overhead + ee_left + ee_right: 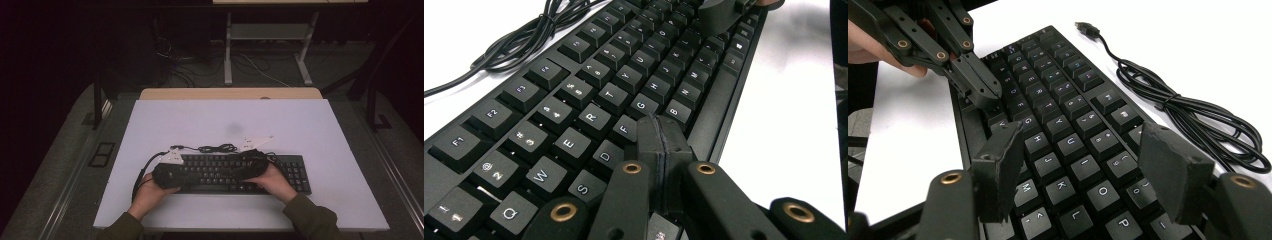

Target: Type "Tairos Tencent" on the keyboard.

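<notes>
Keyboard (240, 172) on table (310, 130), no container, cable (217, 148) beside

Both sleeves (312, 220) were olive green, cuffed at the wrist. Each gripper was matte black: the left gripper (665, 145) had flat linkage arms pinned with brass-coloured rivets; the right gripper (1088, 170) had wedge-shaped pads with scuffed, greyish faces. A pale three-cornered plate (256, 141) topped each. A black cable (145, 167) trailed from the left.
</notes>
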A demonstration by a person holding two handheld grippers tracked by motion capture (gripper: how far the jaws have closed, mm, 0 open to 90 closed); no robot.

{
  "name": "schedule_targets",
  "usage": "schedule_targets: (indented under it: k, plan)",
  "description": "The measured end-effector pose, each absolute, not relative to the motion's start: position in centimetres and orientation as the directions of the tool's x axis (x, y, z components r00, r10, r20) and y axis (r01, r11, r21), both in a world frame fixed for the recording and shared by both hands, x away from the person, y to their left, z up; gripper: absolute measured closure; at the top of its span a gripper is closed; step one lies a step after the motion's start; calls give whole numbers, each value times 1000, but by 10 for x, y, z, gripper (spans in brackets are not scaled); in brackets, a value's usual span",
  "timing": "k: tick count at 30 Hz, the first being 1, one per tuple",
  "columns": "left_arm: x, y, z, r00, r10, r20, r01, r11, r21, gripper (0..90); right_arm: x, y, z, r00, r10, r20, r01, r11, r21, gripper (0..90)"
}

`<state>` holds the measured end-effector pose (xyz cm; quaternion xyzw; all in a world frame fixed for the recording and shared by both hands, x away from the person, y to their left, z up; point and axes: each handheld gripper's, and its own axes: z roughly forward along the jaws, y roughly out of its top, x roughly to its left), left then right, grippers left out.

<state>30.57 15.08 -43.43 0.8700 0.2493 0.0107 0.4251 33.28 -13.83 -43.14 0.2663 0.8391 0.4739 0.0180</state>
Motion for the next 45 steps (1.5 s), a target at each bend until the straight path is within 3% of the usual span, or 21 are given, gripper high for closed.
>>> schedule_targets:
  k: [19, 45]
  plan:
    - [307, 149, -437, 879, 443, -179, 419, -536, 733, 894, 333, -138, -431, -857, 466, 222, 430, 409, 805, 342]
    - [310, 157, -424, 863, 480, -159, 411, -481, 775, 894, 333, -139, -430, -856, 466, 222, 430, 406, 806, 343]
